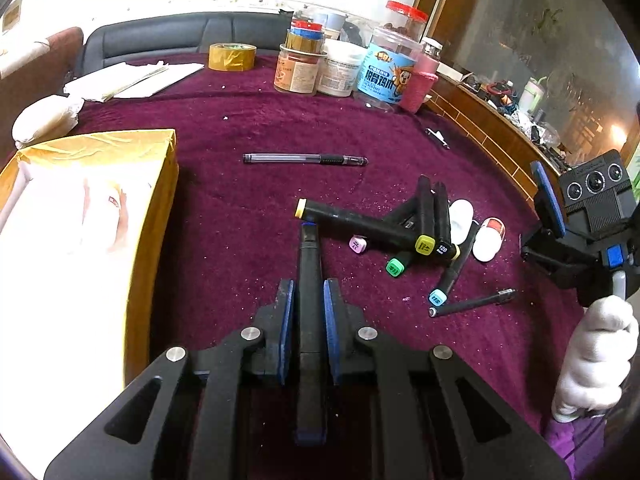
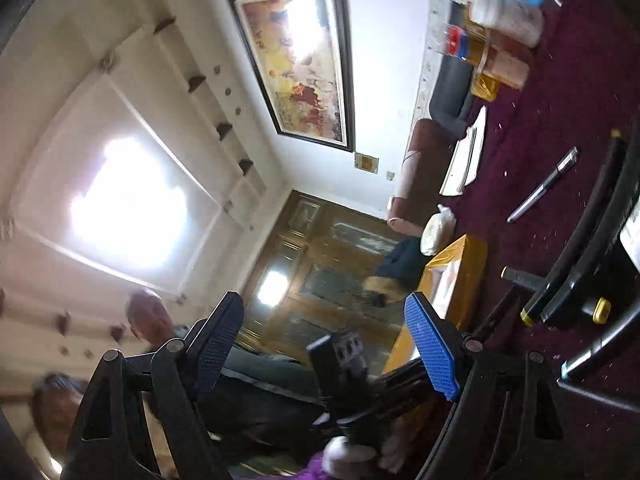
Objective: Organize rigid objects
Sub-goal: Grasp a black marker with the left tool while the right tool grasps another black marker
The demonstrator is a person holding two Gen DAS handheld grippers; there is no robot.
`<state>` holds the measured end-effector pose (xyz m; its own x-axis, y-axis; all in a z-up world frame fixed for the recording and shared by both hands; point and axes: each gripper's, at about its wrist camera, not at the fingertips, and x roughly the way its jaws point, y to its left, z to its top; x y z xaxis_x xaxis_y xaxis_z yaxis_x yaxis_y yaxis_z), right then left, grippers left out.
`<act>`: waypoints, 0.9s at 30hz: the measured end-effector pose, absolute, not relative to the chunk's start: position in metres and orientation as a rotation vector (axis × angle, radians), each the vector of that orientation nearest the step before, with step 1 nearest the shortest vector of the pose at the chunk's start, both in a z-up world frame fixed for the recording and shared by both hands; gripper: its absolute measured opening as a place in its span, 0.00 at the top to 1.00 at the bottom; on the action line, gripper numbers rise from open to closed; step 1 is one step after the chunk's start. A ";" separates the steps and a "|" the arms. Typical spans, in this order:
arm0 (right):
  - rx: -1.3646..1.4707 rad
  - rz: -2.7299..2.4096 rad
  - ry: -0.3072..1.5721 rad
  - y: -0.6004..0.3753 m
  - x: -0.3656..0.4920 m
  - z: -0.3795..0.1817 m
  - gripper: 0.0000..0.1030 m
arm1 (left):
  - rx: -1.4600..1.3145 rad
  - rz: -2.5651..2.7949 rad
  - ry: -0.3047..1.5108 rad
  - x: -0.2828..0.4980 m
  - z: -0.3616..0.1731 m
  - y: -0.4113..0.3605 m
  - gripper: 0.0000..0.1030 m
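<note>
My left gripper (image 1: pixel 309 292) is shut on a black marker with a blue end (image 1: pixel 309 280), held along the fingers above the purple cloth. A pile of black markers (image 1: pixel 420 232) with coloured caps lies just ahead to the right, with two white caps (image 1: pixel 486 240) beside it. A clear pen (image 1: pixel 304 159) lies further off. My right gripper (image 2: pixel 324 340) is open and empty, tilted on its side and raised off the table at the right; it also shows in the left wrist view (image 1: pixel 544 204). The markers (image 2: pixel 580 276) lie to its right.
A gold-edged open box (image 1: pixel 156 200) stands at the left. Jars and cans (image 1: pixel 344 64), a tape roll (image 1: pixel 232 56) and papers (image 1: pixel 136 80) stand at the back of the table. A thin dark pen (image 1: pixel 472 304) lies near the pile. The table's wooden edge (image 1: pixel 492 128) runs along the right.
</note>
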<state>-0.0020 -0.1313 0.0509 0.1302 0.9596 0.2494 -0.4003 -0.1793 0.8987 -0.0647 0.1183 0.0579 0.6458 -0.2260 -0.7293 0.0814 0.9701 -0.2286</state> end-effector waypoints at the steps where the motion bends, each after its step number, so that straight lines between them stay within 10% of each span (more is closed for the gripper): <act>1: 1.128 1.402 0.675 -0.129 -0.004 0.052 0.23 | -0.185 -0.178 0.846 -0.066 0.059 0.119 0.88; 22: 0.213 0.808 0.883 -0.039 -0.007 0.098 0.24 | -0.365 -0.163 0.658 -0.140 0.116 0.205 0.88; 27: -0.049 0.689 0.905 -0.001 0.003 0.090 0.38 | -0.421 -0.124 0.659 -0.144 0.106 0.234 0.88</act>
<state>0.0032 -0.0006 0.0897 0.4199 0.5299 -0.7368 -0.5698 0.7859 0.2404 -0.1442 0.2342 0.1062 0.7869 -0.2428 -0.5674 -0.0201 0.9088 -0.4168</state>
